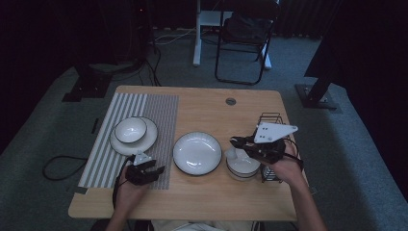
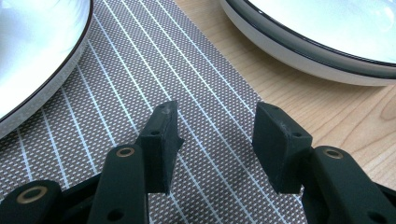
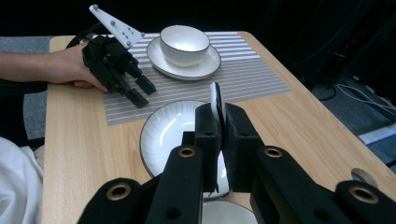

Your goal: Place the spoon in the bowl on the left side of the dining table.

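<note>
So the right gripper (image 3: 219, 123) has its jaws pinched onto a thin white piece, looks like the handle of a spoon (image 3: 215, 100) held edge-on (can't make out the rest of it from the gripper view); in the high view that gripper (image 1: 236, 142) hangs just above a small white bowl (image 1: 242, 166) at the right side of the wooden table (image 1: 202, 103), and a white bit sits right at the bowl's rim at about 10 o'clock, under the jaw tips; can't tell if it touches the bowl.

Left gripper (image 1: 154, 172) is parked on the striped placemat (image 1: 159, 115) near the table's front edge, around 7 o'clock from the big empty plate (image 1: 197, 153); its fingers (image 2: 161, 140) are spread wide with nothing between them, just the mat's weave showing through the gap. Seen from the right gripper view, that left gripper points toward the plate, hand resting on the tabletop.

At 10 o'clock from the big plate there's a second bowl (image 1: 130, 130) stacked on a saucer-type plate (image 1: 146, 139), both sitting on the mat, well apart from either gripper. A black wire rack (image 1: 269, 118) stands at the table's right edge, just behind the right hand at roughly 3 o'clock from the small bowl.
</note>
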### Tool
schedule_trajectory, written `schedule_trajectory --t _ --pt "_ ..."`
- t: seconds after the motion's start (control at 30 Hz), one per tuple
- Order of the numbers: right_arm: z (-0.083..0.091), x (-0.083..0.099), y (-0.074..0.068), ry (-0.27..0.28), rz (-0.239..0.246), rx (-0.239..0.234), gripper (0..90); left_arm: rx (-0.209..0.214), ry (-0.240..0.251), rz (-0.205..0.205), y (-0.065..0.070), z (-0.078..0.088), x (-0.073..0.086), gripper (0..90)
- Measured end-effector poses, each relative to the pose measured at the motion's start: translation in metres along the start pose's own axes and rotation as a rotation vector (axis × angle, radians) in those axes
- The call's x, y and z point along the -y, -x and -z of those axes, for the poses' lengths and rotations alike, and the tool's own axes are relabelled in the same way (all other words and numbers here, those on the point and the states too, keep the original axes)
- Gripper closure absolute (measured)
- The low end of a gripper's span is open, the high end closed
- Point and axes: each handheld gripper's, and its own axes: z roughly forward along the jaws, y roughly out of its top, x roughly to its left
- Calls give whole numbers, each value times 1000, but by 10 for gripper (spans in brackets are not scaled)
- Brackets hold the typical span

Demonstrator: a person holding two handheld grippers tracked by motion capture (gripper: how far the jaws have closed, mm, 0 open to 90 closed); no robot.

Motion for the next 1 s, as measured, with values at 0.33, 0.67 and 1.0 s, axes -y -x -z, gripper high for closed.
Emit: schedule_trajectory --t 0.33,0.67,1.0 --pt "-14 -8 -3 10 6 -24 851 2 2 1 0 0 0 519" --pt "-29 -14 -2 14 7 -37 851 10 8 10 -1 0 1 519" --pt "-44 -20 -4 25 12 -47 851 13 10 12 -2 0 1 519"
